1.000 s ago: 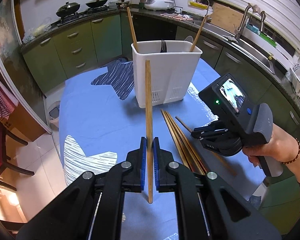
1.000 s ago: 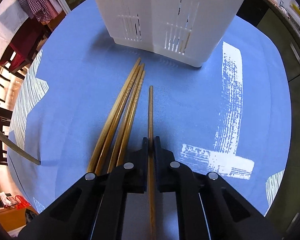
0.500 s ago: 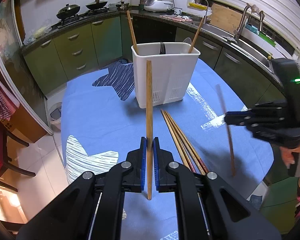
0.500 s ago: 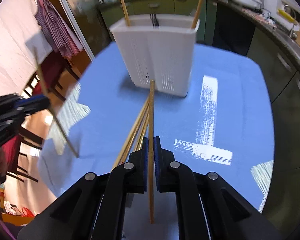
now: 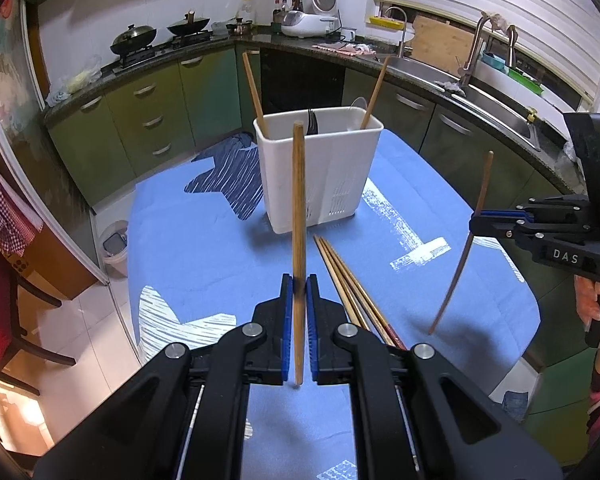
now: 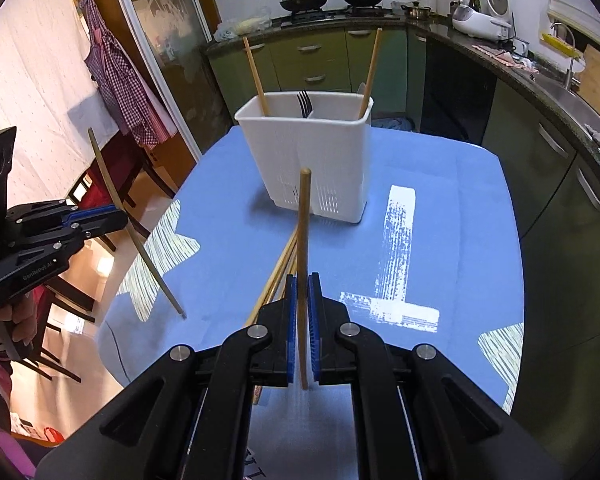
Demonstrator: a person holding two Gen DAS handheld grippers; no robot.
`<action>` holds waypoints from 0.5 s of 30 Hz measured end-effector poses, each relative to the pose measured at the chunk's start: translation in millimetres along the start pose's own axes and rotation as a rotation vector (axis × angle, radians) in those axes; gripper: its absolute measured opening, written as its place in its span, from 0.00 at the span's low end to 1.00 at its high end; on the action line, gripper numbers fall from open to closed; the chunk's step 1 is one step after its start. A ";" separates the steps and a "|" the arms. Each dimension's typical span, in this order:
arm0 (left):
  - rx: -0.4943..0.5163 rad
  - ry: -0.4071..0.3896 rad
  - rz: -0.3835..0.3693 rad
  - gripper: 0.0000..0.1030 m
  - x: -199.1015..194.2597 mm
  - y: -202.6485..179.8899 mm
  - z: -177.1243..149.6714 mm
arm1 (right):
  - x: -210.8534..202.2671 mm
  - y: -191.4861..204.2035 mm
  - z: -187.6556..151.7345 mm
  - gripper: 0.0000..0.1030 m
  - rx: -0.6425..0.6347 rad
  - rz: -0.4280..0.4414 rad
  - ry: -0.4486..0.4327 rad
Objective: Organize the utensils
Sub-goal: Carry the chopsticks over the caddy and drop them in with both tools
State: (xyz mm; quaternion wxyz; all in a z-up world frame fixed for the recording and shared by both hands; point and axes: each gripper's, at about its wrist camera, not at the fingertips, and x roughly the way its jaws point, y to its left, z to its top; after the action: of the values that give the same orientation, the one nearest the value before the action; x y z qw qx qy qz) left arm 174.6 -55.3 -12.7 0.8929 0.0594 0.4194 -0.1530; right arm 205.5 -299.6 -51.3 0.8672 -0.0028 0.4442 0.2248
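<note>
A white utensil holder (image 5: 320, 172) stands on the blue tablecloth (image 5: 204, 248); it also shows in the right wrist view (image 6: 312, 148). It holds two upright chopsticks and a dark fork (image 6: 305, 103). My left gripper (image 5: 299, 292) is shut on a wooden chopstick (image 5: 299, 200), held upright above the cloth. My right gripper (image 6: 303, 292) is shut on another wooden chopstick (image 6: 303, 232), also lifted; it shows at the right of the left wrist view (image 5: 476, 220). Several loose chopsticks (image 5: 348, 280) lie on the cloth between the grippers and the holder.
Green kitchen cabinets (image 5: 140, 120) and a counter with woks, a rice cooker and a sink (image 5: 480, 92) curve behind the table. A small bin (image 5: 114, 246) stands on the floor at the left. Chairs (image 6: 112, 184) and a checked cloth stand beyond the table's left edge.
My right gripper has lifted its chopstick off the cloth and swung up and away to the right. My left gripper has held its chopstick almost still, rising slightly.
</note>
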 end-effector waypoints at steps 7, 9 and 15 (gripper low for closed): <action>-0.005 -0.036 -0.022 0.06 -10.5 -2.8 28.3 | -24.5 2.3 23.1 0.06 -0.007 0.011 -0.067; -0.006 -0.064 -0.023 0.06 -17.3 -3.0 43.0 | -32.7 3.6 33.2 0.06 -0.014 0.003 -0.089; -0.016 -0.206 -0.022 0.06 -49.7 -5.8 104.0 | -59.7 8.2 67.8 0.06 -0.029 -0.017 -0.149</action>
State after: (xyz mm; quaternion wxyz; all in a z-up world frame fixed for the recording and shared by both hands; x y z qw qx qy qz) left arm 218.8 -74.0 92.2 0.9300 0.0314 0.3272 -0.1646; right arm 224.3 -301.5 37.4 0.8996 -0.0025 0.3751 0.2236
